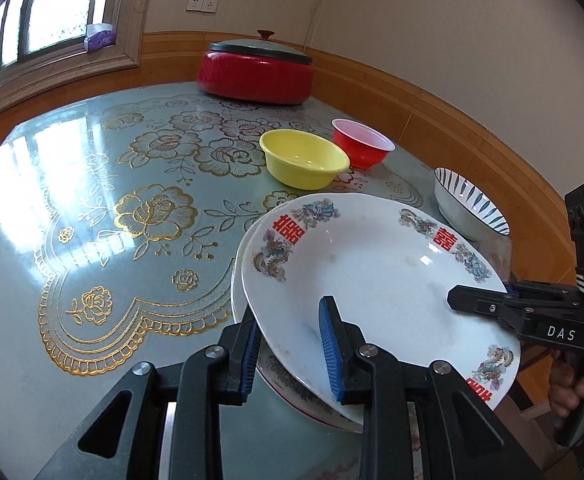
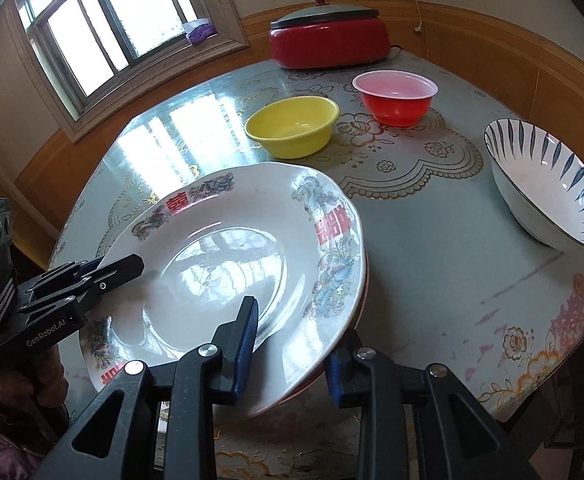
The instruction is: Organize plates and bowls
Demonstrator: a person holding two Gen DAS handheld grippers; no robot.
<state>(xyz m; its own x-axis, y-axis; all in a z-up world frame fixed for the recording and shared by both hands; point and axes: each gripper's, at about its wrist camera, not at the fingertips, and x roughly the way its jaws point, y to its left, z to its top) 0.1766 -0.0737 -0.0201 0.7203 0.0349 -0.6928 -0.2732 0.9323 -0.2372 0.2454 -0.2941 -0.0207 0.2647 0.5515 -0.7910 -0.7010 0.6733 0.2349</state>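
Altogether two stacked plates (image 1: 372, 264), three bowls (image 1: 304, 164) and one pot (image 1: 252, 76).

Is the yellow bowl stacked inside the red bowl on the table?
No. The yellow bowl stands on the table on its own, beside the red bowl, and both are empty.

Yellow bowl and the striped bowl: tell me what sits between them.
Only patterned tablecloth lies between the yellow bowl and striped bowl; the red bowl sits farther back, off that line. The right wrist view shows it.
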